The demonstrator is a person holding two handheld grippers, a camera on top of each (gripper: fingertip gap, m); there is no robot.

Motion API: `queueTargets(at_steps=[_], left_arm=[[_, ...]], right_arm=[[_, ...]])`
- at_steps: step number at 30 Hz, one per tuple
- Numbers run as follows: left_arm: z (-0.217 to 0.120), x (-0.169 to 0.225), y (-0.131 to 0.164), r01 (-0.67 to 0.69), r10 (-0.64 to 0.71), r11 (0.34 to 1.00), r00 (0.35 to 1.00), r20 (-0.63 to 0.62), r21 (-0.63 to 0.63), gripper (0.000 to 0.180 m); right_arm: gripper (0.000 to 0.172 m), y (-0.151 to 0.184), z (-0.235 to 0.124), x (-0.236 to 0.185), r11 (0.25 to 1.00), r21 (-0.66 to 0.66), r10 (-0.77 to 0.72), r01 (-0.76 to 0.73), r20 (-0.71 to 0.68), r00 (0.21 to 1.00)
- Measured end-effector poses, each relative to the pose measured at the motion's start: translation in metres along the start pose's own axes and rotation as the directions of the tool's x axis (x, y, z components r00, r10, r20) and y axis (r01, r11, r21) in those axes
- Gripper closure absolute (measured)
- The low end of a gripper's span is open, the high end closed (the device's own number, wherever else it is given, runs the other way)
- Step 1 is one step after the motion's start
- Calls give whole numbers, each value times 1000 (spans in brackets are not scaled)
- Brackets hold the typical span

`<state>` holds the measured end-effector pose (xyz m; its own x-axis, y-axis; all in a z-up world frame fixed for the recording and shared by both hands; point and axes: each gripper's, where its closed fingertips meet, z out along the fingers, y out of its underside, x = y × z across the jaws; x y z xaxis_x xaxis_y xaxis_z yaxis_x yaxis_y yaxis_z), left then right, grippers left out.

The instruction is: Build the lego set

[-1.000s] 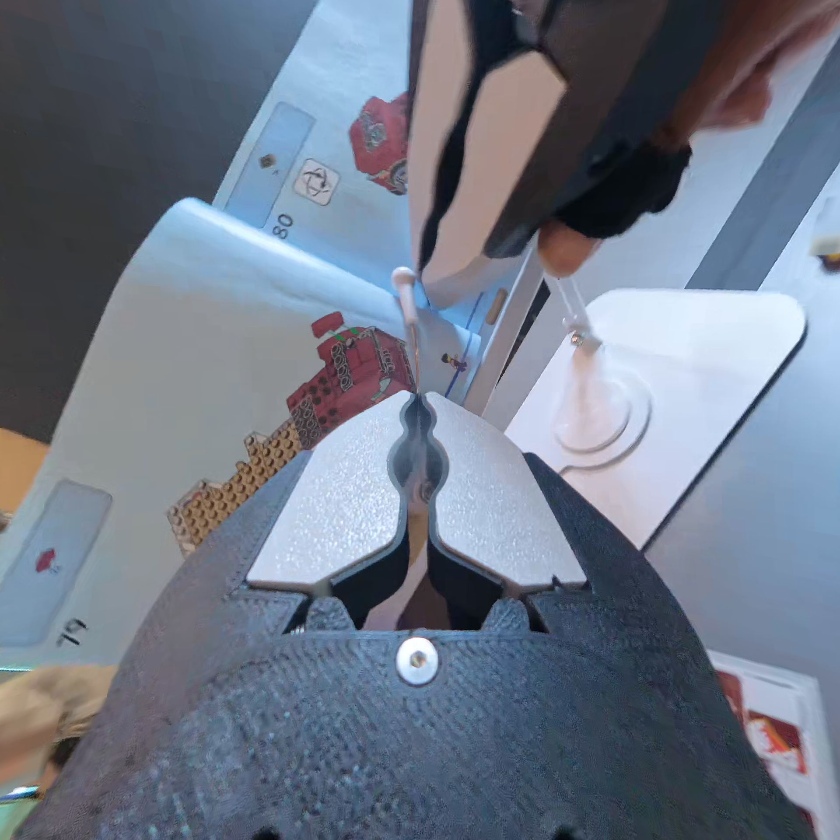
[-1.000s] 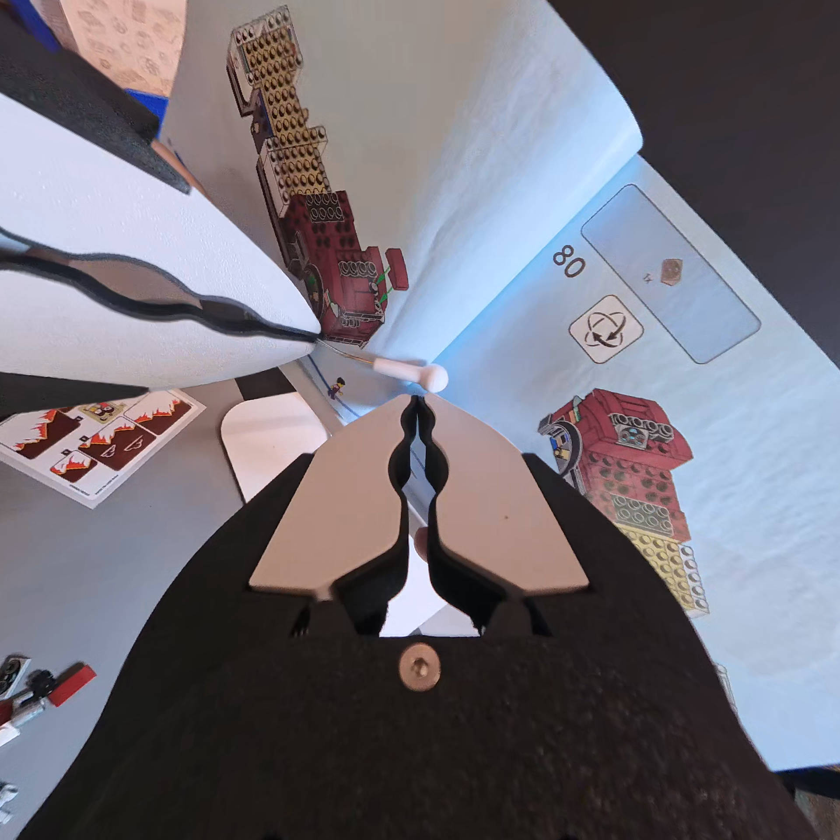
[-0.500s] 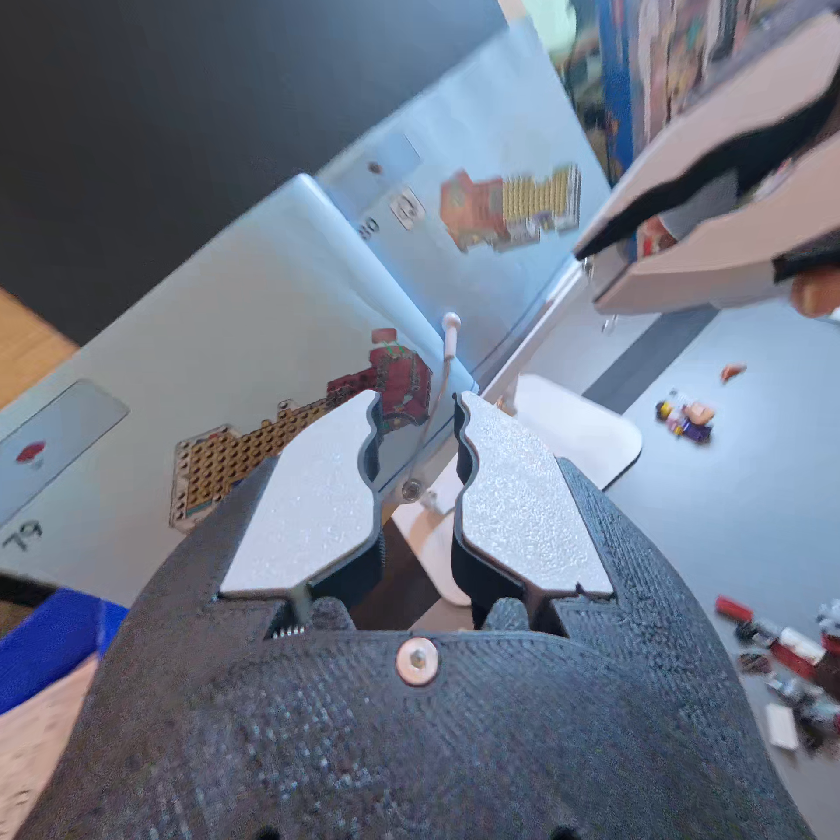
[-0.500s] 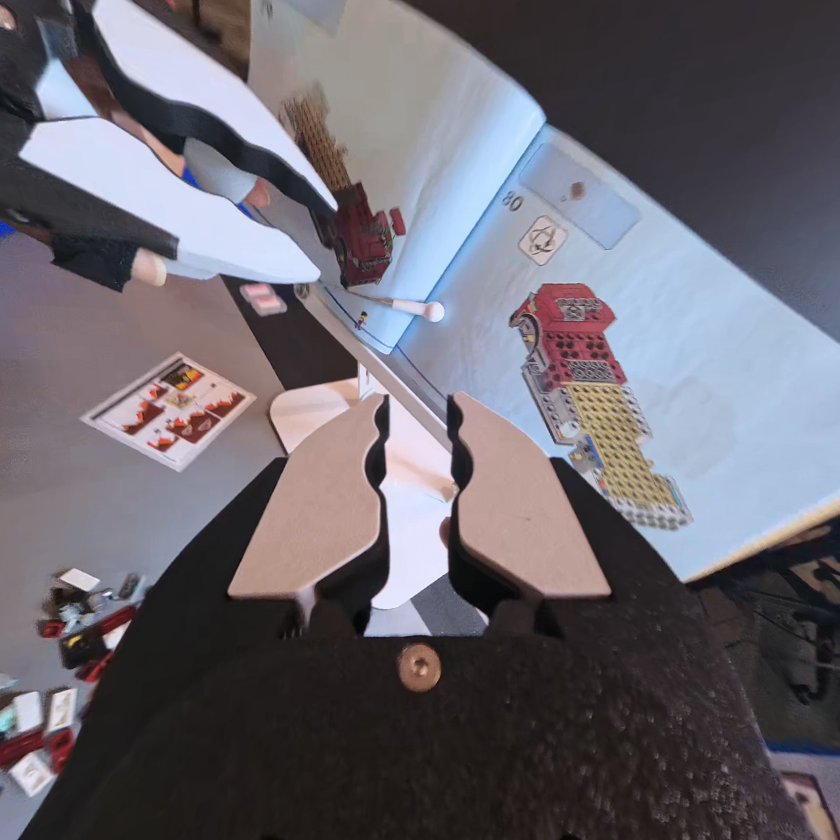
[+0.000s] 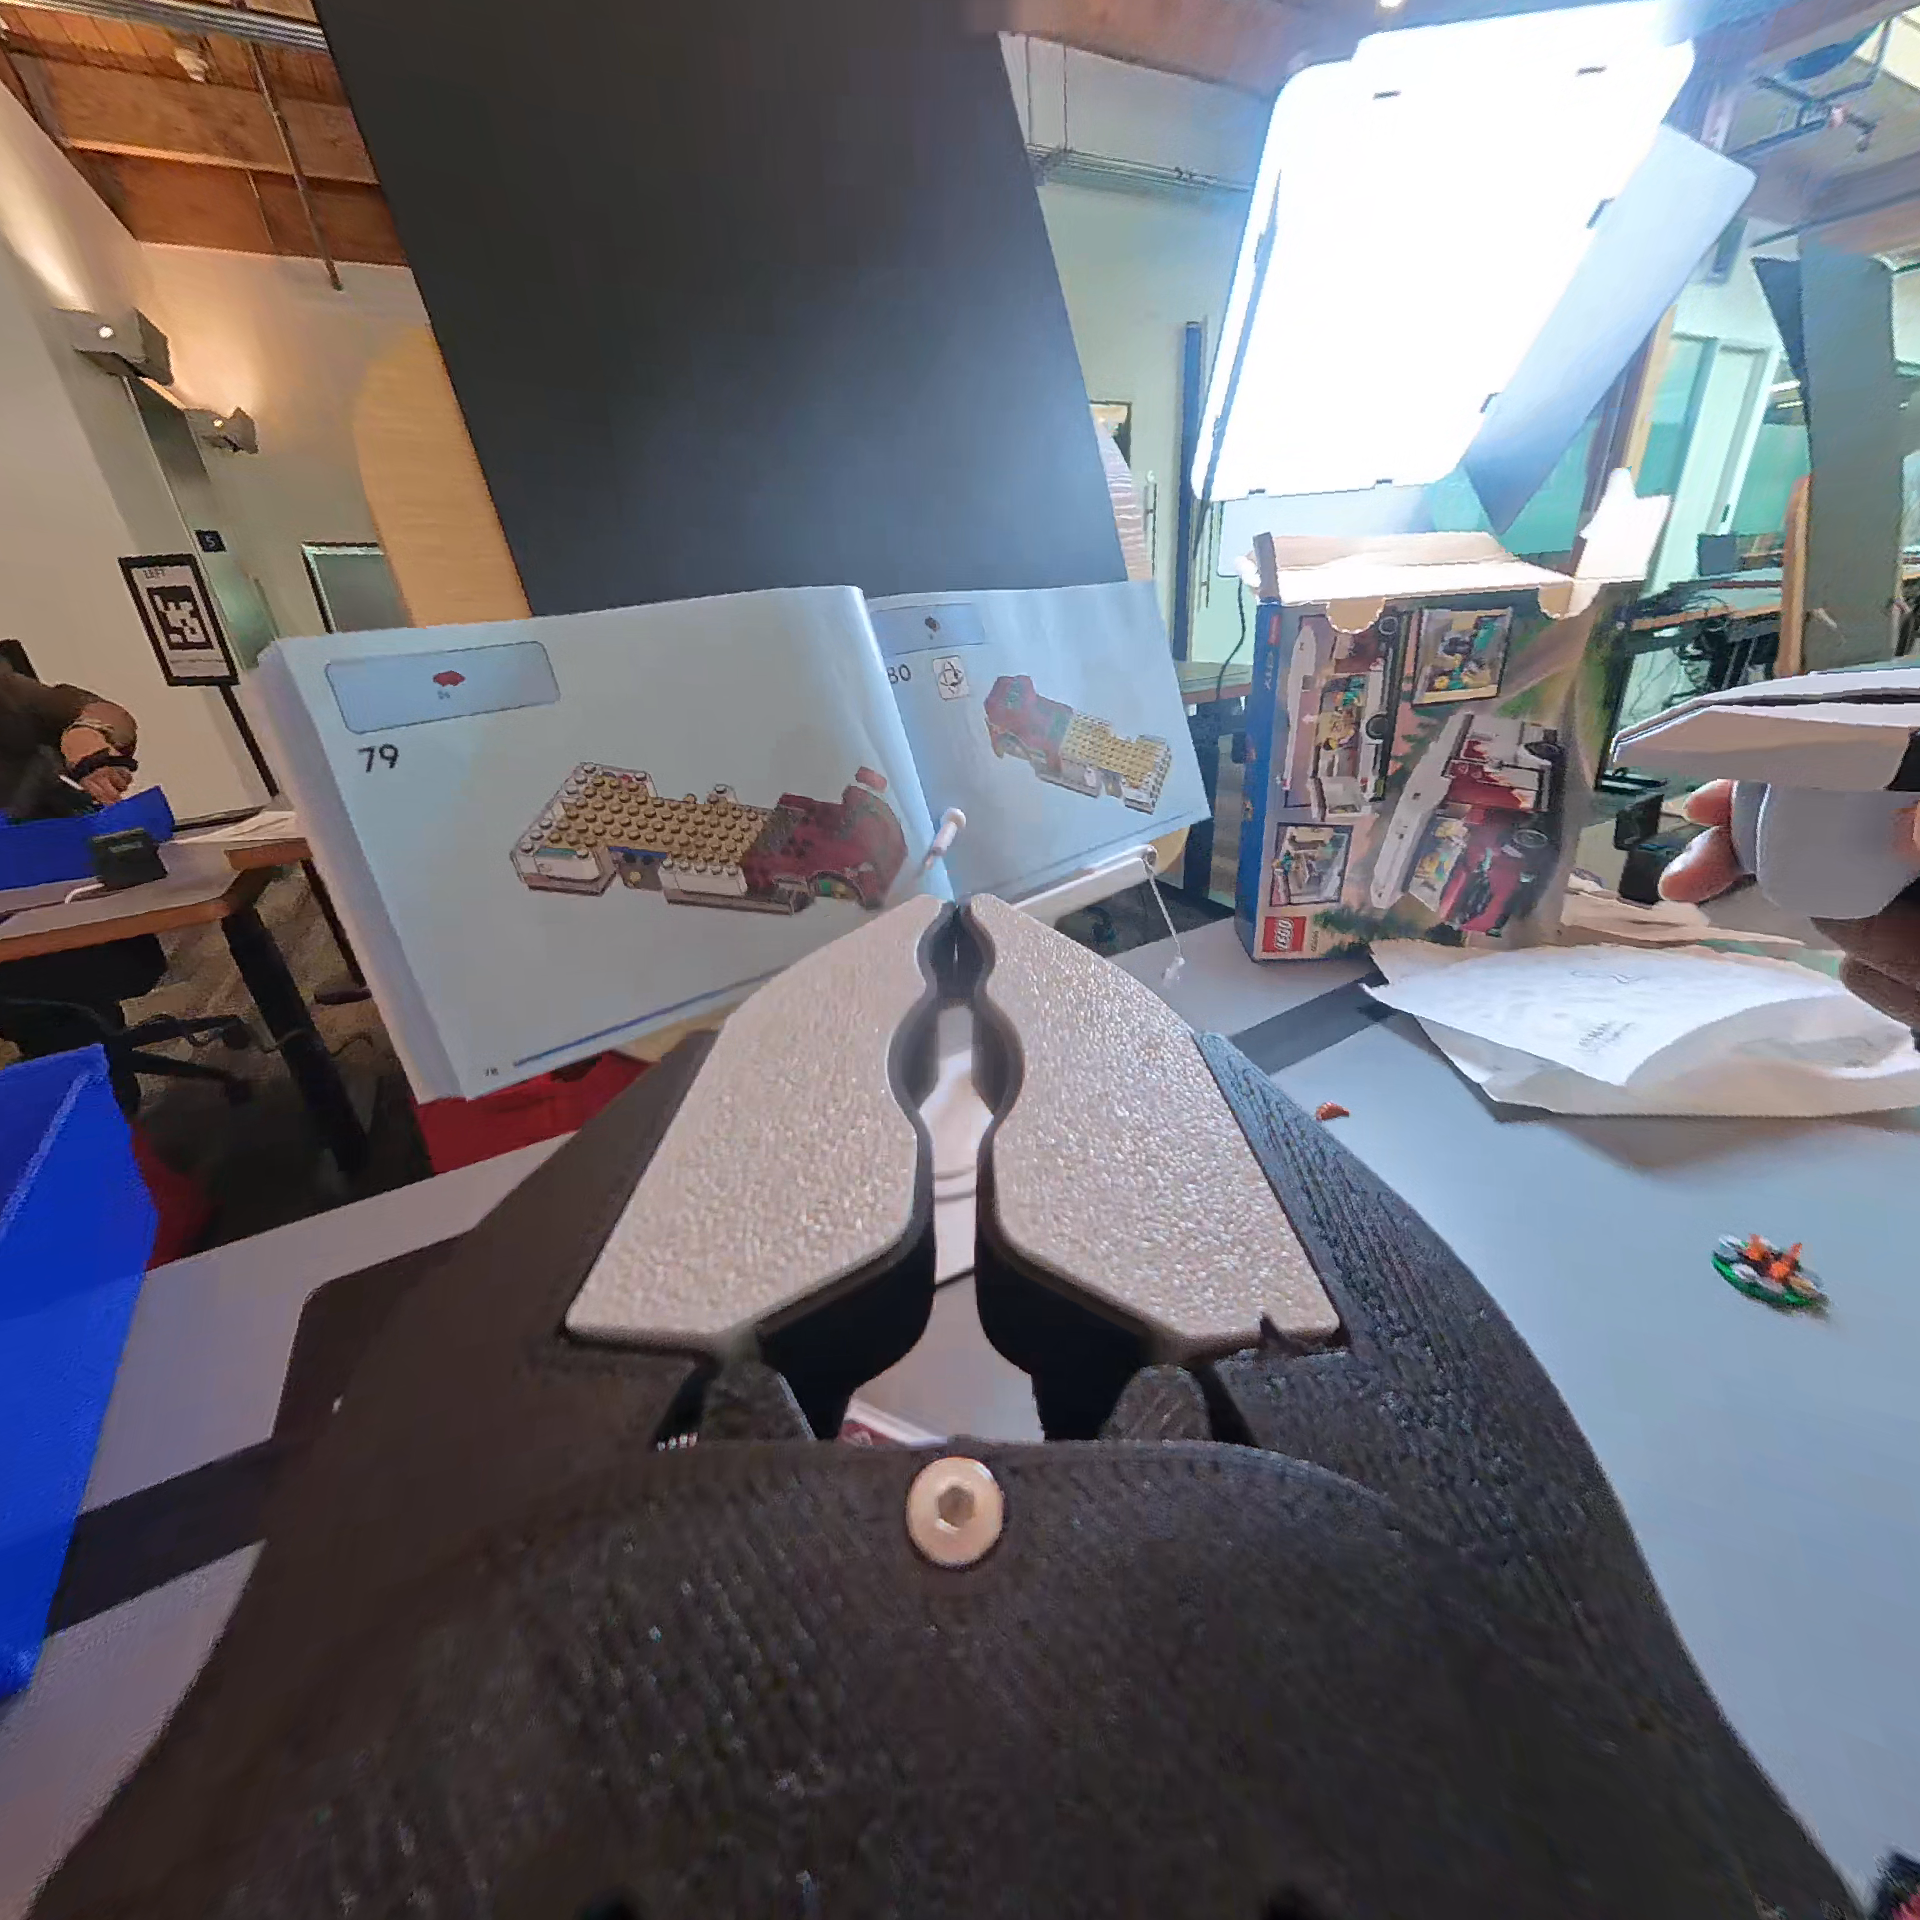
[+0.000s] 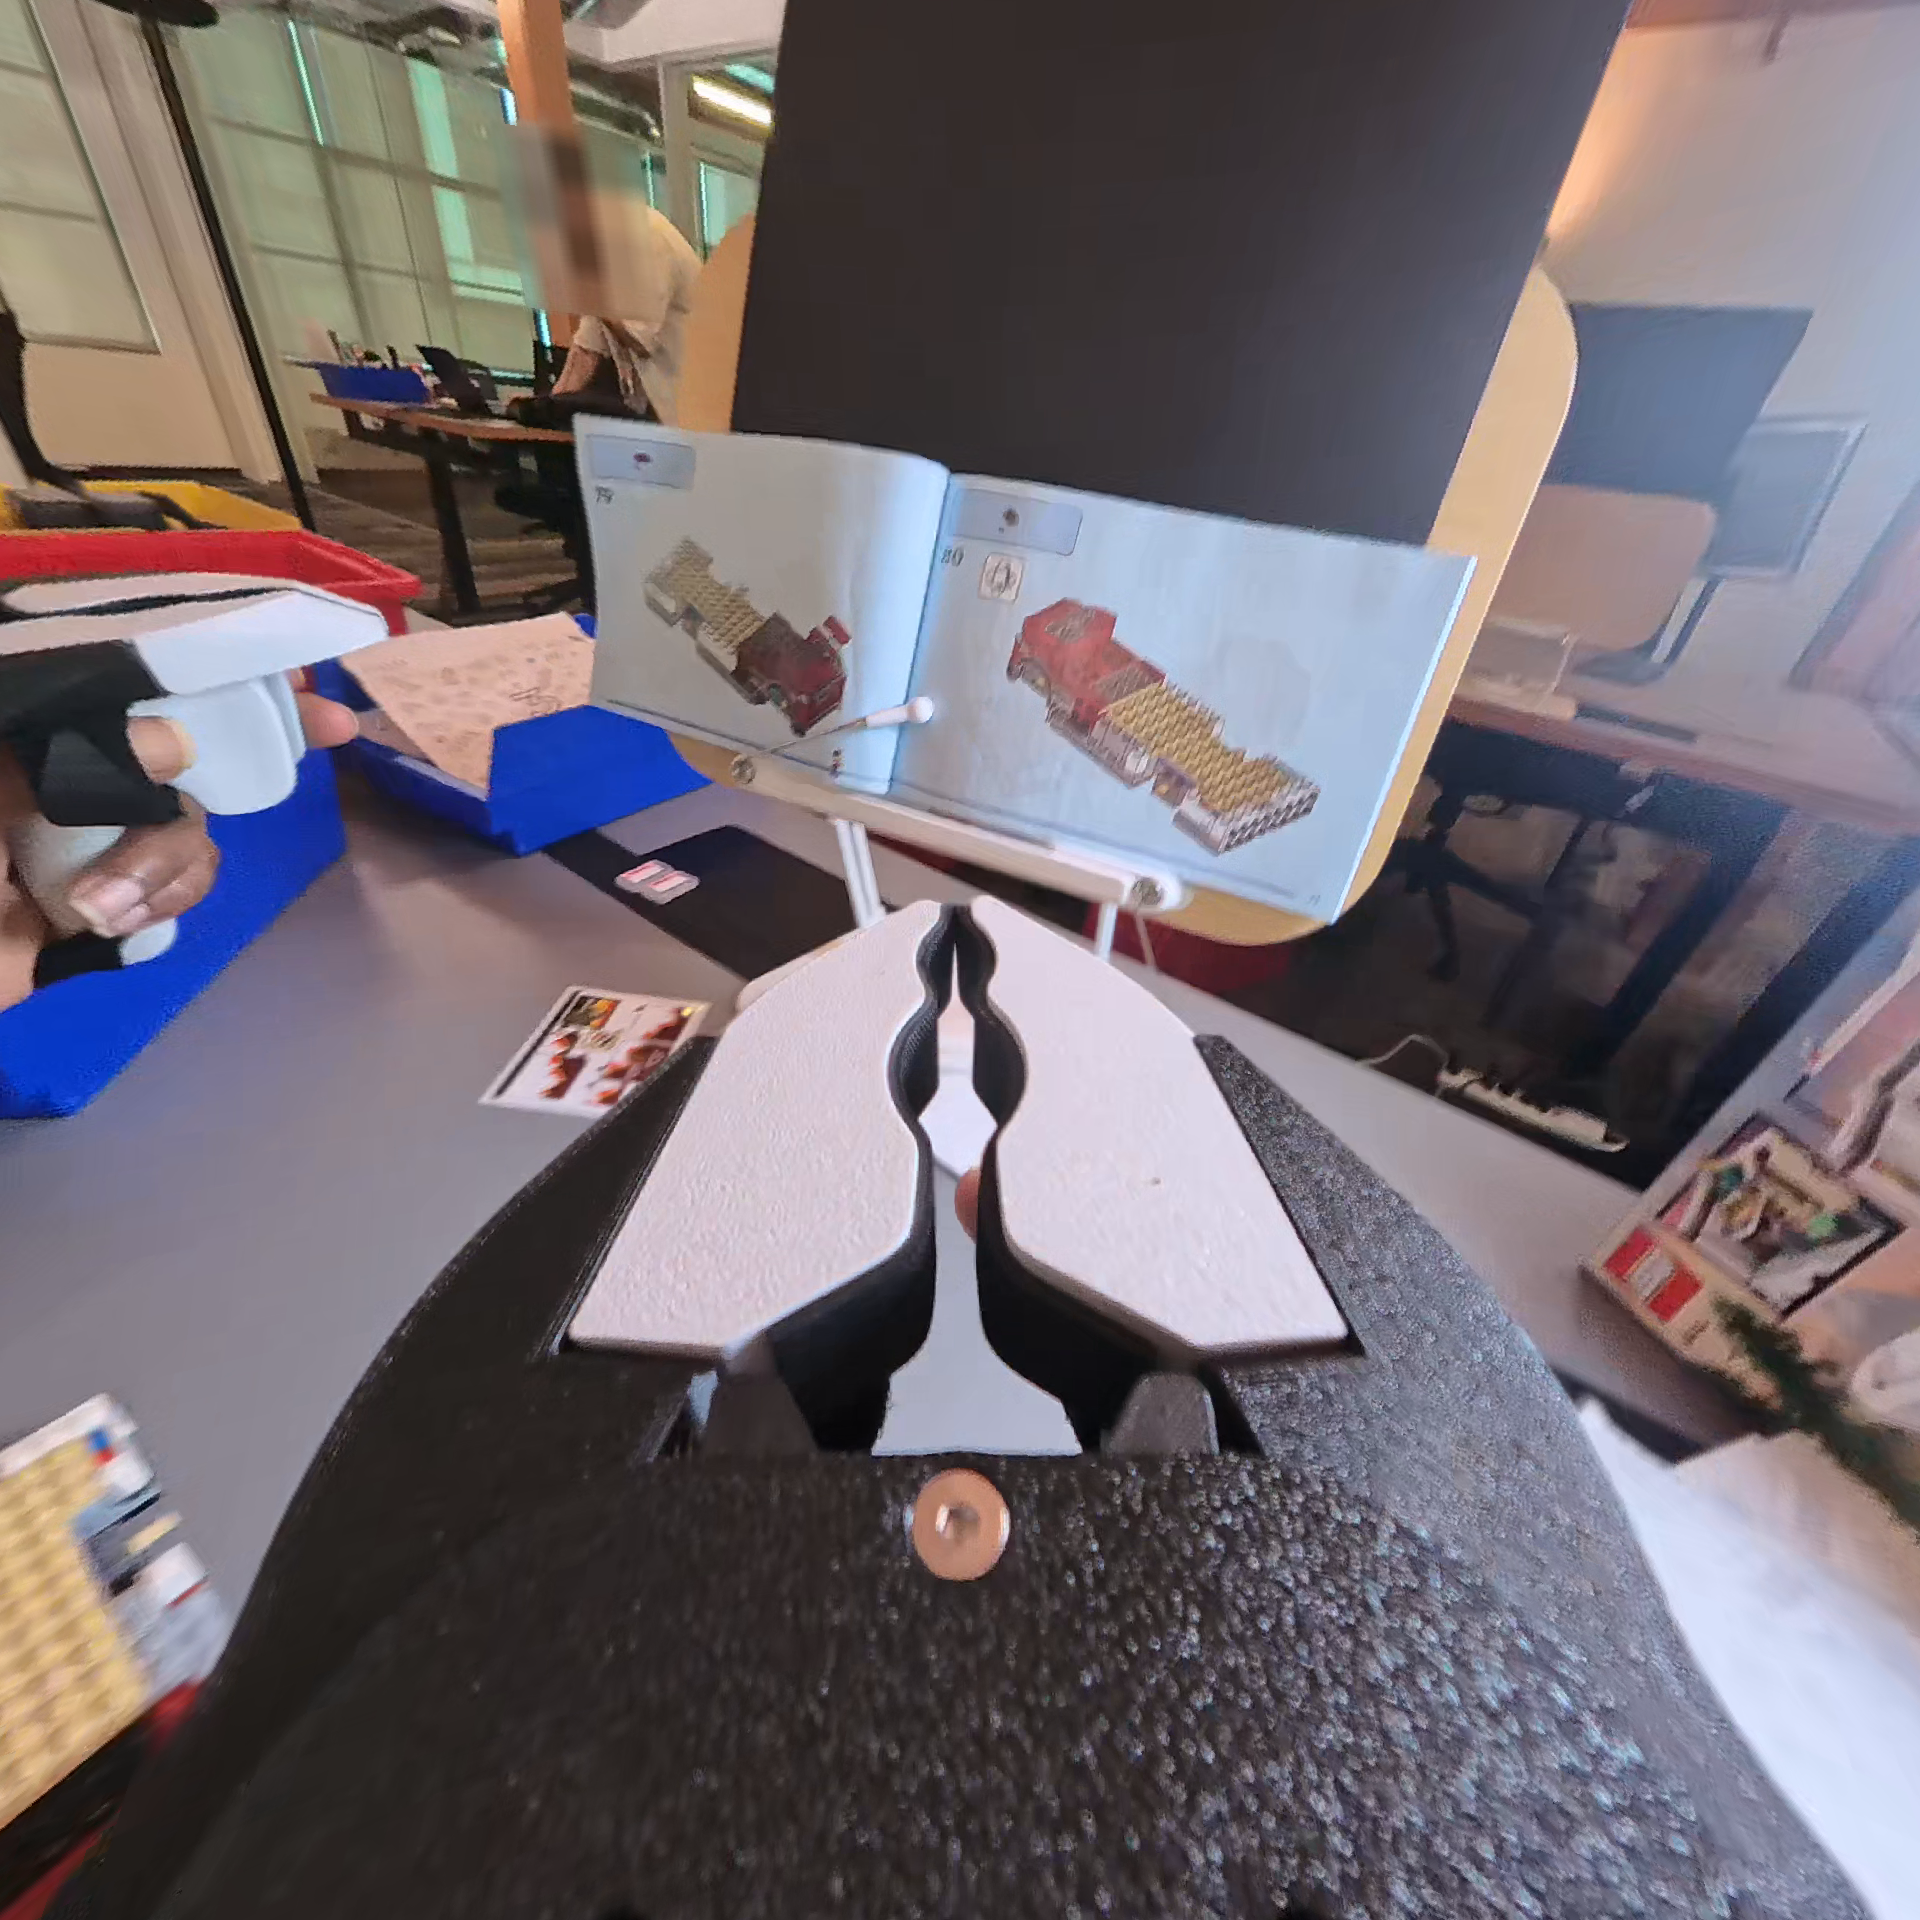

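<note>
Booklet (image 6: 1023, 665) sits open on a white stand (image 6: 997, 852) at the back of the grey table (image 6: 312, 1091), a black board (image 6: 1143, 229) right behind it. Both the left gripper (image 5: 958, 914) and right gripper (image 6: 956, 914) are closed with nothing in them, hovering short of it. Toy box (image 5: 1413, 769), sticker sheet (image 6: 597, 1049), blue bins (image 6: 260, 862) around; office desks beyond.

Open instruction booklet (image 6: 1029, 644) on a stand, toy box (image 5: 1413, 769) (opened), blue bins (image 6: 520, 758).
</note>
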<state>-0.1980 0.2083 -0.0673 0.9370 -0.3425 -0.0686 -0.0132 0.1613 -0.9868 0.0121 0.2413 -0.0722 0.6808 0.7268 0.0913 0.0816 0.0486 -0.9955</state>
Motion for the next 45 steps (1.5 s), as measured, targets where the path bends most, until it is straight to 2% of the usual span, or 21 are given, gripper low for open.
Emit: queueTargets(at_steps=[3, 7, 11, 14, 17, 21, 24, 27, 31, 39, 42, 45], left_arm=[[-30, 16, 11, 8, -8, 1000, 1000, -8, -11, 180], [-55, 30, 42, 27, -26, 999, 1000, 7, -37, 180], [-61, 43, 75, 19, -20, 997, 1000, -20, -79, 180], [-61, 48, 89, 50, -55, 993, 998, -40, -107, 180], [-62, 46, 97, 44, -48, 990, 999, -25, -133, 171], [-65, 31, 90, -21, 26, 994, 999, 47, -106, 167], [-65, 19, 90, -12, 22, 994, 996, 91, -104, 165], [-58, 4, 76, -32, 42, 997, 990, 137, -74, 165], [-31, -27, 41, -53, 56, 998, 977, 208, -16, 165], [44, -85, -15, -41, 9, 995, 943, 334, 89, 166], [63, -101, -20, -43, 8, 995, 934, 356, 89, 168], [69, -111, -22, -58, 20, 994, 928, 373, 92, 171]], right_arm=[[172, 25, -27, -20, 998, -43, 47, -47, 6, 999], [171, 52, -53, -29, 999, -8, 34, -35, -43, 998], [166, 66, -61, -17, 996, 40, 87, -84, -88, 992], [165, 75, -63, -4, 986, 82, 155, -146, -112, 982], [162, 88, -58, -1, 980, 65, 194, -188, -109, 975], [162, 89, -58, -8, 990, 55, 136, -130, -109, 985], [160, 87, -58, -12, 994, 63, 99, -92, -125, 987], [159, 87, -58, -15, 995, 72, 76, -66, -138, 988], [155, 83, -56, -19, 996, 88, 42, -29, -150, 988], [154, 85, -55, -23, 995, 97, -10, 23, -133, 991], [154, 89, -55, -20, 996, 87, -19, 31, -137, 990], [154, 91, -55, -18, 996, 80, -19, 30, -139, 990]])
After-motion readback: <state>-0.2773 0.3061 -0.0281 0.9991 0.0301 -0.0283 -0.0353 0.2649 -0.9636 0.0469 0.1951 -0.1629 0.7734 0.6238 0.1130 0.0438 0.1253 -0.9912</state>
